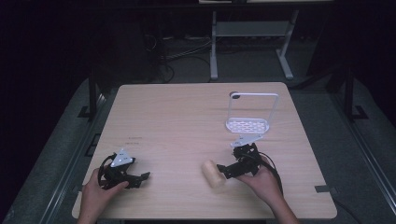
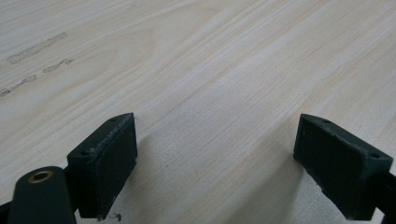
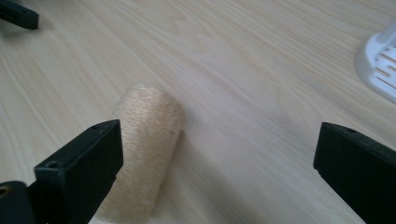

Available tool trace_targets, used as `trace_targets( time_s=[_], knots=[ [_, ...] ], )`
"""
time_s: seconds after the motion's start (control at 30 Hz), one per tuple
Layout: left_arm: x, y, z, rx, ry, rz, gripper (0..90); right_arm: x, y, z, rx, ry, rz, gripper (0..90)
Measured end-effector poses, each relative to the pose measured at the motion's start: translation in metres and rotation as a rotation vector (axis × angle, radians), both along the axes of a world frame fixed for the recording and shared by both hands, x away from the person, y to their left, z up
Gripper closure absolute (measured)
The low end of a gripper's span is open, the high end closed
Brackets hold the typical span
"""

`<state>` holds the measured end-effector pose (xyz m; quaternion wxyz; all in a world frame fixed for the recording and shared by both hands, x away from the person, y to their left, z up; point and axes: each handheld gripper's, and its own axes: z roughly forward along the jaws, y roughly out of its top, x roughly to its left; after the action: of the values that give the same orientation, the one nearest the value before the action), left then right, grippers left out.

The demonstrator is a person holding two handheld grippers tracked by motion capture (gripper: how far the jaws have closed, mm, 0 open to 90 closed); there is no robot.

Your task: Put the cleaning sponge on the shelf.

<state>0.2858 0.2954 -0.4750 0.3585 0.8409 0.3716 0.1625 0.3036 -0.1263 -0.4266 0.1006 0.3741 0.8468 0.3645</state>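
Note:
A pale, rough-textured cylinder (image 1: pixel 213 174) lies on its side on the wooden table (image 1: pixel 187 116), near the front right. My right gripper (image 1: pixel 223 171) is open just to the right of it. In the right gripper view (image 3: pixel 217 172) the cylinder (image 3: pixel 147 140) lies partly behind the left jaw, and the gap between the jaws holds bare wood. My left gripper (image 1: pixel 143 178) rests open near the front left edge. Its jaws stand wide apart over bare wood in the left gripper view (image 2: pixel 215 163).
A white wire stand (image 1: pixel 251 116) with a perforated base and a tall loop frame stands just beyond my right gripper; its edge (image 3: pixel 378 60) shows at the right of the right gripper view. Faint marks (image 2: pixel 37 60) stain the wood. Table legs and cables lie on the floor behind.

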Motion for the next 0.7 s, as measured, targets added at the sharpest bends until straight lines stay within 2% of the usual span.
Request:
trace_targets(
  time_s=[0.4,0.7],
  knots=[
    [0.0,0.0,0.0,0.0,0.0,0.0,12.9,-0.005,0.022,0.0,0.007,0.01,0.046,1.3],
    [0.0,0.0,0.0,0.0,0.0,0.0,13.0,-0.011,0.038,-0.006,-0.02,0.015,0.056,1.3]
  ],
)
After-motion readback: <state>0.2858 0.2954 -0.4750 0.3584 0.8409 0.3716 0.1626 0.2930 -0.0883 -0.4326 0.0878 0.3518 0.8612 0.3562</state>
